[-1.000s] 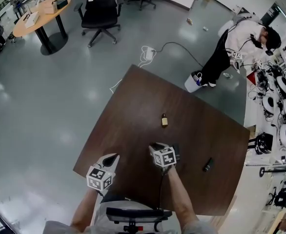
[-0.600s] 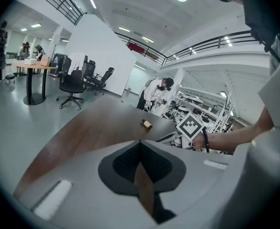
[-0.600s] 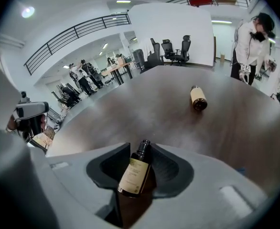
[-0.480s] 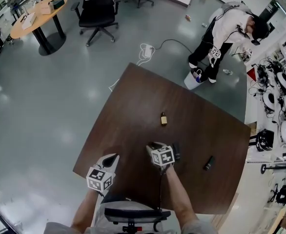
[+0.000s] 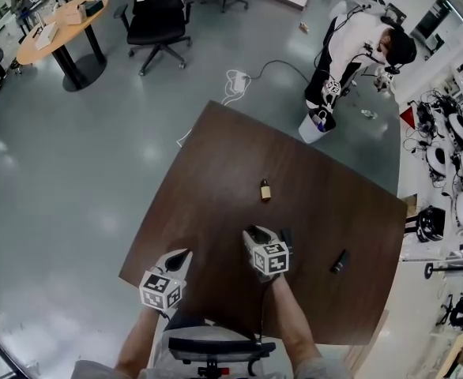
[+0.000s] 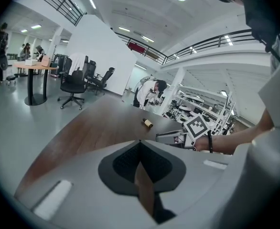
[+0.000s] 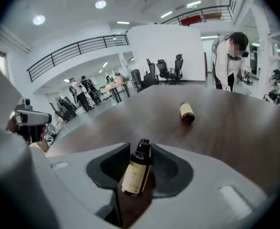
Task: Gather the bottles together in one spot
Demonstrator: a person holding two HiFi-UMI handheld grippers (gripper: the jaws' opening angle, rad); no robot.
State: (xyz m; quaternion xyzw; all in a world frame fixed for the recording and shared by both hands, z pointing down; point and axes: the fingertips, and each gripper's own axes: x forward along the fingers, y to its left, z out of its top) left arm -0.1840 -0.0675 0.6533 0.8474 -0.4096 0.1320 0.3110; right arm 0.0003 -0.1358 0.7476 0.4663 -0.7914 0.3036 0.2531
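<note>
A black office chair (image 5: 162,18) stands at eleven o'clock; a person (image 5: 356,42) stands by a white bucket (image 5: 310,129) at one o'clock.

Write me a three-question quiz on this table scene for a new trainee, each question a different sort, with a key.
1. True or false: the left gripper holds a bottle.
2. Multiple choice: what sits between the jaws of the right gripper? A) a labelled bottle with a black cap B) a cable C) nothing
3. Short answer: how many bottles lie loose on the brown table?

Key
1. False: its jaws are together, with nothing between them.
2. A.
3. Two: a tan-labelled bottle near the middle and a dark bottle toward the right edge.
</note>
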